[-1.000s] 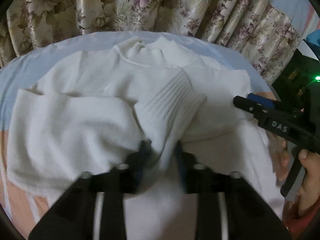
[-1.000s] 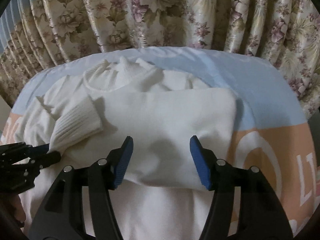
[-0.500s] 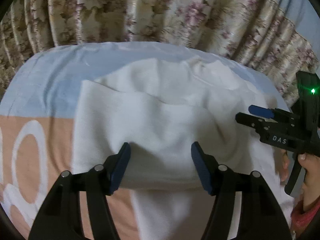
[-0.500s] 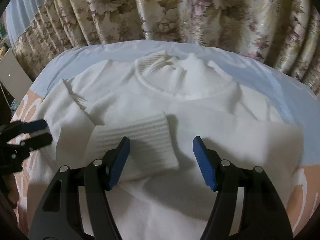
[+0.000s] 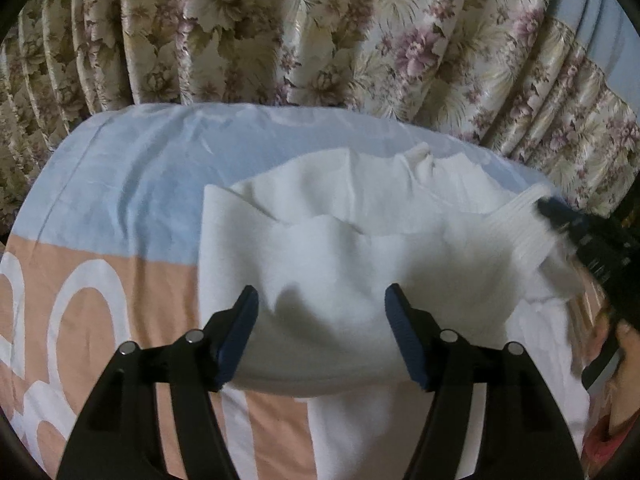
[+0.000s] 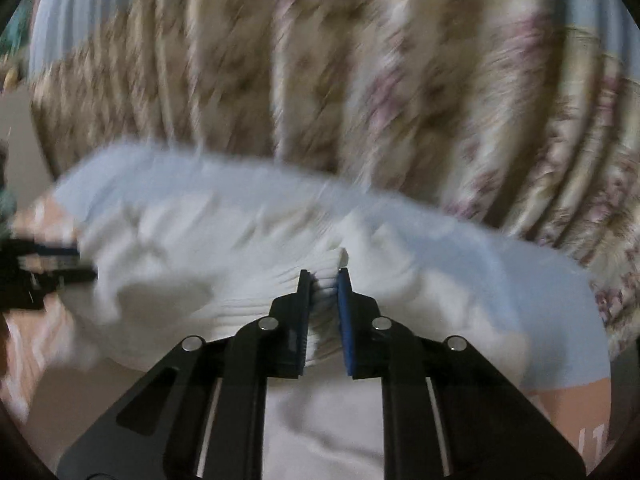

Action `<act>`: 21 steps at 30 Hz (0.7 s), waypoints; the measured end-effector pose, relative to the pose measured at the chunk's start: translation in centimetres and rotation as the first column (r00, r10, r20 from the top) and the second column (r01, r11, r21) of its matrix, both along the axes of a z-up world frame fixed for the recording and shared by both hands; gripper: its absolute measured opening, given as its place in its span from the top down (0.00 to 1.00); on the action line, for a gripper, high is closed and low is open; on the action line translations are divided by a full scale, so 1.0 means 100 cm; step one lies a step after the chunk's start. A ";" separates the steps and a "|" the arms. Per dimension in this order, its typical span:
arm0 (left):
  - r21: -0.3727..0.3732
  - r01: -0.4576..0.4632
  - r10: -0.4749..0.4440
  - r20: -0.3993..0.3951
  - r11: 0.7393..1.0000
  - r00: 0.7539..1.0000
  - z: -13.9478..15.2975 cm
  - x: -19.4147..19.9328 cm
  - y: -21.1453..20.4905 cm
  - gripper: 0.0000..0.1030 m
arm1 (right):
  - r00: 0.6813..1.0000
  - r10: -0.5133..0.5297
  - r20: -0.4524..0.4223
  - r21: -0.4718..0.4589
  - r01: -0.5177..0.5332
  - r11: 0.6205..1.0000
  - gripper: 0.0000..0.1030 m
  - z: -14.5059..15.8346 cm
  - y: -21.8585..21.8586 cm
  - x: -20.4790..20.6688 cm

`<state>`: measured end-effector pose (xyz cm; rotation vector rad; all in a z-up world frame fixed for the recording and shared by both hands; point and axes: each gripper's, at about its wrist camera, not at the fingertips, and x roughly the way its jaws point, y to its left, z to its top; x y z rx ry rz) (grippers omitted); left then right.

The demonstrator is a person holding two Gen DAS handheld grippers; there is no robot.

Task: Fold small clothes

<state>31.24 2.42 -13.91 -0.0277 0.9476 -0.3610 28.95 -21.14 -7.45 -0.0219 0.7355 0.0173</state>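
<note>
A white knit sweater (image 5: 360, 240) lies on the bed, its near sleeve folded across the body. My left gripper (image 5: 322, 292) hovers over the folded sleeve's lower edge. Its jaws are opening, with fabric below the gap and neither pad pressing it. My right gripper (image 6: 323, 276) is closing, and its blue pads pinch the ribbed cuff (image 6: 280, 280) of the other sleeve. In the left wrist view the right gripper (image 5: 560, 216) is a dark blur at the right, raising that cuff (image 5: 524, 224). The left gripper (image 6: 40, 272) shows blurred at the left edge of the right wrist view.
The bed sheet (image 5: 120, 184) is pale blue at the back and peach with white lettering in front. A flowered curtain (image 5: 320, 40) hangs close behind the bed. A person's hand (image 5: 624, 340) holds the right gripper's handle at the right edge.
The left gripper let go of the ribbed cuff, opened and moved left over the folded sleeve. The right gripper swung onto the cuff, closed on it and lifted it.
</note>
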 end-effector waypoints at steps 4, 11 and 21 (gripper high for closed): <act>-0.014 -0.008 0.008 0.009 1.000 1.000 0.005 0.005 -0.005 0.32 | 0.988 -0.153 0.006 0.052 0.153 0.987 0.87 0.003 -0.051 -0.008; 0.051 0.027 -0.025 -0.033 0.998 0.999 -0.014 0.020 -0.036 0.29 | 0.942 -0.221 -0.254 0.135 0.261 0.956 0.86 -0.062 -0.107 -0.016; 0.137 0.050 -0.042 -0.062 0.989 0.997 -0.030 0.023 -0.045 0.29 | 0.946 -0.211 -0.248 0.175 0.258 0.950 0.73 -0.047 -0.117 -0.019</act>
